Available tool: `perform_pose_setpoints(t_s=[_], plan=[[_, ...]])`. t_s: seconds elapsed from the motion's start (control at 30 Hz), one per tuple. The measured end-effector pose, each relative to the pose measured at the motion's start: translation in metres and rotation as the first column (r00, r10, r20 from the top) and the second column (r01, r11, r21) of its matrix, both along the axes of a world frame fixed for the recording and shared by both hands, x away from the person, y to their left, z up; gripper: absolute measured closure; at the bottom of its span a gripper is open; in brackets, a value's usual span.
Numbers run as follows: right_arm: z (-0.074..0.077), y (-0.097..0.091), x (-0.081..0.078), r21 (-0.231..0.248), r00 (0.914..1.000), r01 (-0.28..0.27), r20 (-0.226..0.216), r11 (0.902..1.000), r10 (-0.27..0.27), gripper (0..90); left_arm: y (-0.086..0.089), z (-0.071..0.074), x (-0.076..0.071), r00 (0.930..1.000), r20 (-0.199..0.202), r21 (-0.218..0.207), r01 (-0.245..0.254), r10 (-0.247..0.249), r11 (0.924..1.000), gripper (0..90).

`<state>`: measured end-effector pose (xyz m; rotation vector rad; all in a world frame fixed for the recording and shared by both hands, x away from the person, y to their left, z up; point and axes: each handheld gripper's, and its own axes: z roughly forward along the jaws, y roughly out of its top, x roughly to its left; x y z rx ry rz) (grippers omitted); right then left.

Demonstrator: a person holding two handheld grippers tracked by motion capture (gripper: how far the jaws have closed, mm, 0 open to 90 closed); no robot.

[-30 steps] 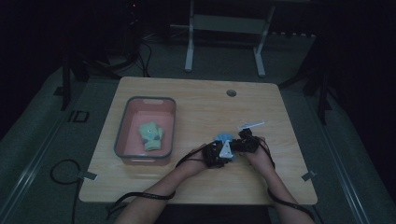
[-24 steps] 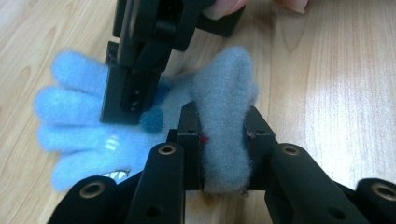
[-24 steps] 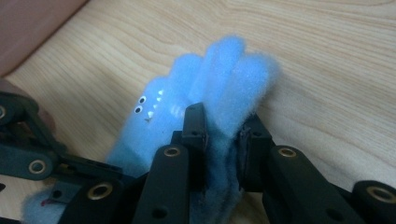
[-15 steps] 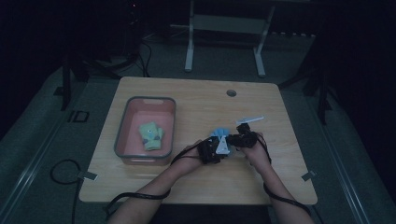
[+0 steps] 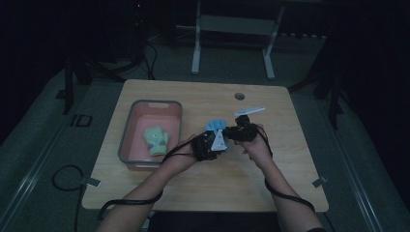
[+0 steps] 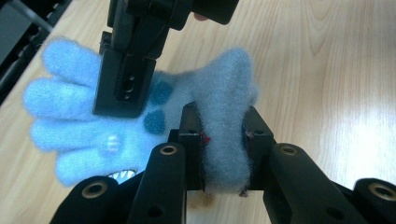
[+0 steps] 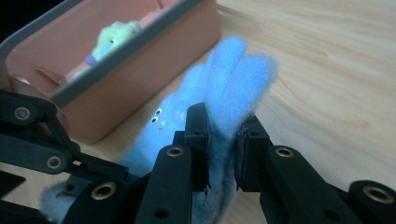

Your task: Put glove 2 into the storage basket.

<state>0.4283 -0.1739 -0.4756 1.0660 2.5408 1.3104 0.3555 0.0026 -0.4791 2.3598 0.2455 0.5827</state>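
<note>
At the near middle of the table: a small blue glove [image 5: 216,126] is held up between the two grippers, just above the wood.
Left gripper [image 6: 223,140]: its jaws are closed on the cuff end of the glove, the fleece bunched thick between the pads.
Right gripper [image 7: 223,140]: its jaws are clamped on the finger end, the fuzzy fingers sticking out past the pads.
Handling: the glove is judged soft, light and limp; it folds wherever it is pinched and should sag if one end is let go. No breakage is to be feared, though fluffy pile may slip from a shallow pinch.
Where to hold: a deep bite across the cuff or palm is judged safest.
Farther left: a pink tray [image 5: 126,143] with a grey rim stands on the table, a green glove [image 5: 156,139] lying inside it.
Beyond the hands: a white strip [image 5: 250,111] lies flat on the table.
</note>
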Motion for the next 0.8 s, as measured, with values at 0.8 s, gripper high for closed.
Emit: perform_pose_setpoints(t_s=[0.8], plan=[[0.035, 0.097, 0.003, 0.005, 0.9859, -0.159, 0.052, 0.9872, 0.159, 78.1, 0.086, 0.034, -0.021, 0.9915, 0.035, 0.051, -0.127, 0.125, 0.9906, 75.4]])
